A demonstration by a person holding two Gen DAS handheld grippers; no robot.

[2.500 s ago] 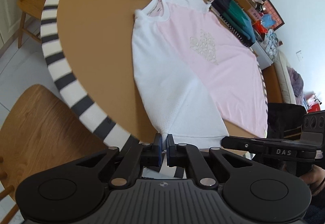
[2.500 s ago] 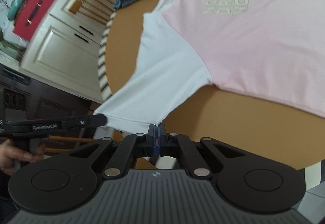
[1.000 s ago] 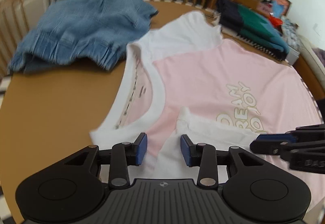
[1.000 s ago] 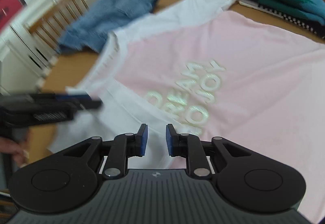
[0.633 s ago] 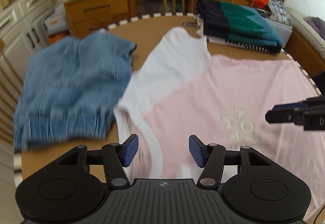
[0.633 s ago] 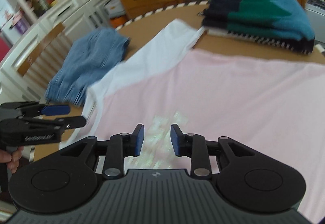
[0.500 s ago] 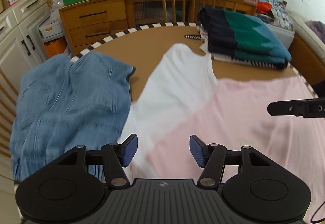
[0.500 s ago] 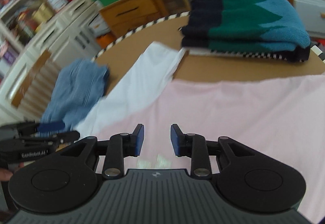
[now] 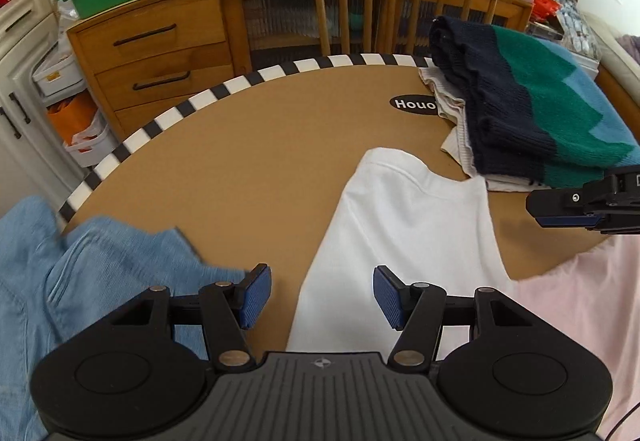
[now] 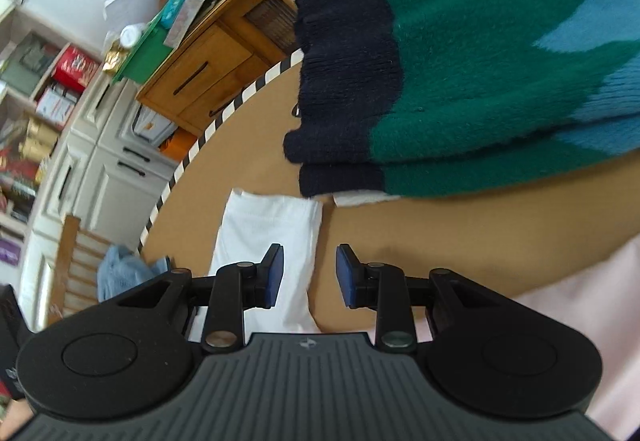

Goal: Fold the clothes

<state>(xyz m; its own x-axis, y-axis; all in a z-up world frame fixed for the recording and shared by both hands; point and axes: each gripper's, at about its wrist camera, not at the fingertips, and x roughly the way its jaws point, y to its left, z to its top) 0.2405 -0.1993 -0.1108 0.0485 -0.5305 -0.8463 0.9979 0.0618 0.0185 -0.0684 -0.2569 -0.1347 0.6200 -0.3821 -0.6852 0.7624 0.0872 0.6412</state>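
While the left gripper (image 9: pixel 322 297) hangs over the worktop (image 9: pixel 256 161) with its fingers (image 9: pixel 256 295) spread and nothing between them, the white sleeve (image 9: pixel 404 217) of the pink T-shirt (image 9: pixel 580 305) lies flat just ahead, reaching toward the folded sweater (image 9: pixel 540 109). A blue denim garment (image 9: pixel 80 281) sits bunched at the left, probably waiting its turn. The right gripper shows at the picture's right edge, just above the shirt.

In the right wrist view, the right gripper (image 10: pixel 310 277) is also released, fingers (image 10: pixel 274 277) parted over the sleeve's edge (image 10: pixel 264 241) and bare worktop (image 10: pixel 440 233), gripping nothing. The sweater (image 10: pixel 460 73) fills the top, lying on a white cloth (image 10: pixel 360 197). Both grippers seem placed to take this far sleeve next and fold it inward over the pink body (image 10: pixel 580 321).
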